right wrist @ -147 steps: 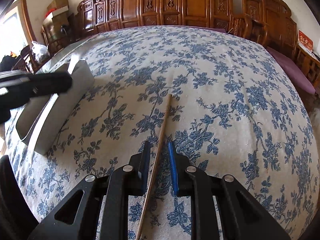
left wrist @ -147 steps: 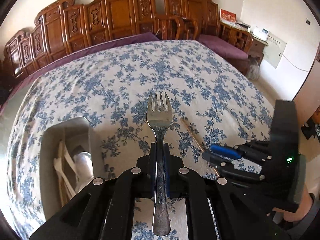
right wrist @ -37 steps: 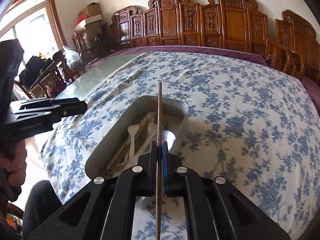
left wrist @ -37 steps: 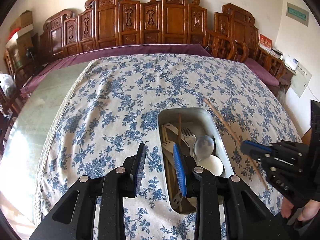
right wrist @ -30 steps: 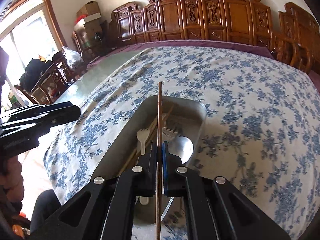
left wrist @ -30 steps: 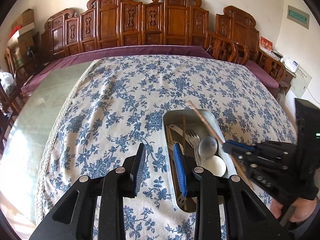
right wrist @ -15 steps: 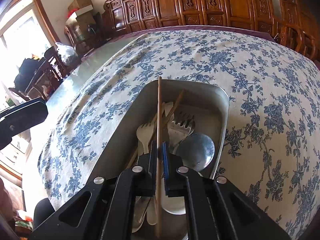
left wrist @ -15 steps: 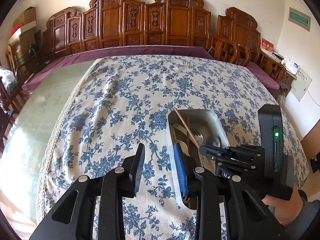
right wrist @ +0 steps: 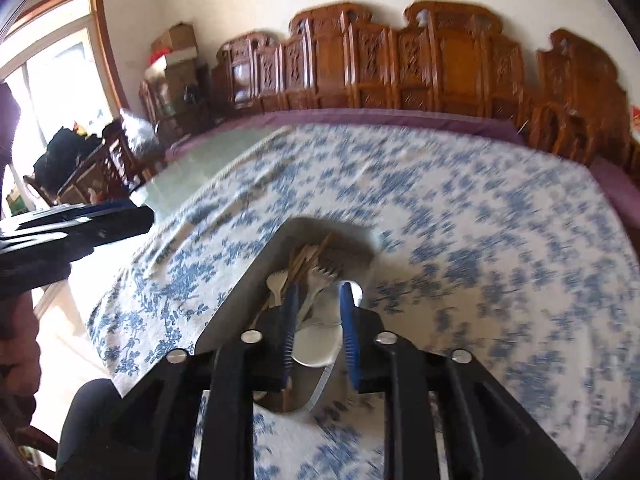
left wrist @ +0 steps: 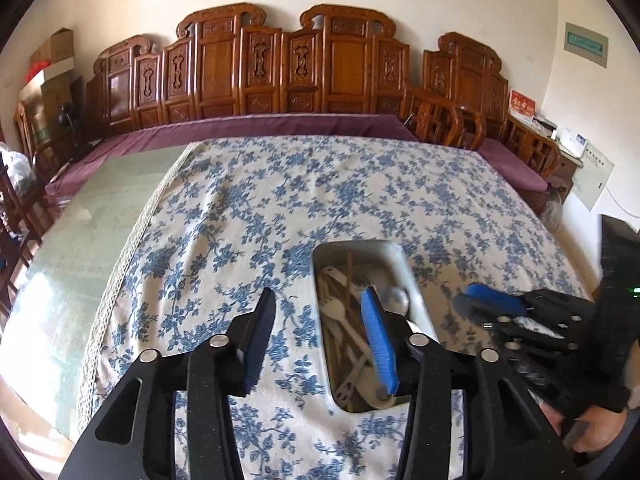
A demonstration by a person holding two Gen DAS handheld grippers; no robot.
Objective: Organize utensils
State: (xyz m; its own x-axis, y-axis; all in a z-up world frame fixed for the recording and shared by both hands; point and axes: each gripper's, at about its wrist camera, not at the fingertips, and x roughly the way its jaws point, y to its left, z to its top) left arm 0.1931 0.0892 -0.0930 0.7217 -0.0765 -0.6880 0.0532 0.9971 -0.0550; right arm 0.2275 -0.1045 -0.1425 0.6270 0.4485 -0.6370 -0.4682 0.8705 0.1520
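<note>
Showing right gripper [right wrist: 318, 294] over the metal tray [right wrist: 236, 300], jaws parted and just been opening, nothing gripped between them. Left gripper [left wrist: 320, 322] beside the tray's left wall, jaws likewise just been opening, spread apart and empty over the cloth and the tray's edge. Inside the tray: wooden chopsticks [right wrist: 310, 256], fork [right wrist: 326, 270], metal spoon [left wrist: 396, 298], white plastic spoons [left wrist: 334, 310], all lying lengthwise, partly overlapping. Tray resting on the surface's blue-flowered tablecloth [left wrist: 280, 208], near its front edge. Behind the tray, carved wooden chairs [left wrist: 280, 72] along the wall.
</note>
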